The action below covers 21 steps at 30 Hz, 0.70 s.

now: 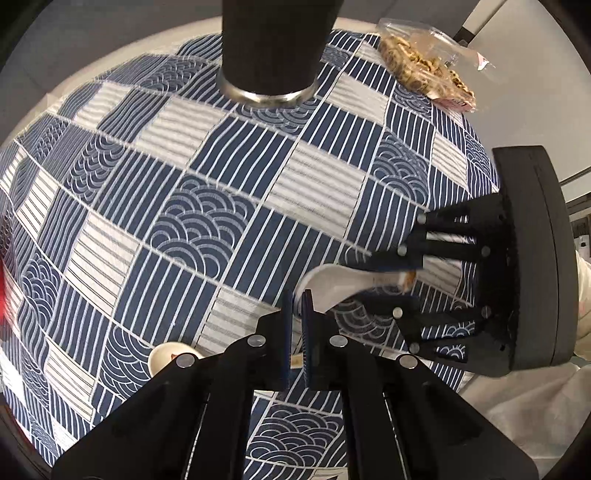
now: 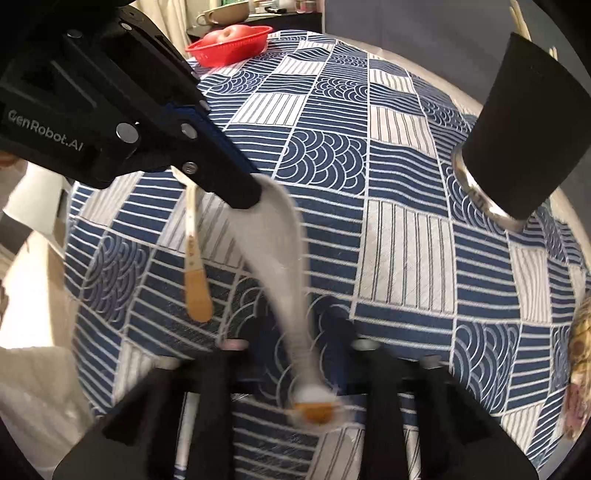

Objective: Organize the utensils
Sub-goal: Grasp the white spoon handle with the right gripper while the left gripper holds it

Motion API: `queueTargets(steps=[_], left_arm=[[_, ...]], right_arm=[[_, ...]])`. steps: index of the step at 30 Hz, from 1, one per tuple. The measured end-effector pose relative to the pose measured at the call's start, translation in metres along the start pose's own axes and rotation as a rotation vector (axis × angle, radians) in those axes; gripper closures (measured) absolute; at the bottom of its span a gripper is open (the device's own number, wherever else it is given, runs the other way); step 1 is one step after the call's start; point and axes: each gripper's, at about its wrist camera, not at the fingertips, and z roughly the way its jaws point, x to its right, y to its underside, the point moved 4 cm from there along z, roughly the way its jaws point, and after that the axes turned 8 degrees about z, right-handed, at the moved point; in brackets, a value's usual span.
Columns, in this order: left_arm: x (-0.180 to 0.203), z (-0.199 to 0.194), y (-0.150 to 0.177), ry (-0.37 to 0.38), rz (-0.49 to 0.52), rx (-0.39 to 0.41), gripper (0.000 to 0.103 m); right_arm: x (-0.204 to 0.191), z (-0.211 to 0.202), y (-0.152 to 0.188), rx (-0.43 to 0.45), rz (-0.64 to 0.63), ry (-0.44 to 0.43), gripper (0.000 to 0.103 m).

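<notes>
My left gripper (image 1: 297,299) is shut on a white spoon (image 2: 195,288) with a tan handle end. That spoon hangs from mid-finger, and its bowl (image 1: 162,360) shows to the left of the linkage. A second white spoon (image 1: 321,284) (image 2: 277,240) lies between the two grippers. My right gripper (image 1: 373,277) (image 2: 299,350) is shut on its handle near the tan end. The left gripper's (image 2: 247,195) tips meet this spoon's bowl rim; I cannot tell whether they pinch it. A black utensil holder (image 1: 269,55) (image 2: 524,129) with a metal base ring stands beyond, with chopsticks (image 2: 519,18) in it.
A blue-and-white patterned tablecloth (image 1: 184,221) covers the round table. A clear bag of snacks (image 1: 424,70) lies near the far right edge. A red basket (image 2: 229,46) with a round fruit sits at the far side. A white sleeve (image 1: 583,295) shows behind the right gripper.
</notes>
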Motion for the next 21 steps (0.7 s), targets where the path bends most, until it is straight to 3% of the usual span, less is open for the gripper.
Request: queueTargets(steps=[6, 21], left_arm=[[0.023, -0.005, -0.007, -0.035, 0.023, 0.016, 0.098], [0.081, -0.038, -0.036, -0.093, 0.105, 0.091, 0.098]], right_arm=[[0.006, -0.016, 0.008, 0.015, 0.047, -0.001, 0.087], [0.026, -0.089, 0.034, 0.088, 0.027, 0.045, 0.089]])
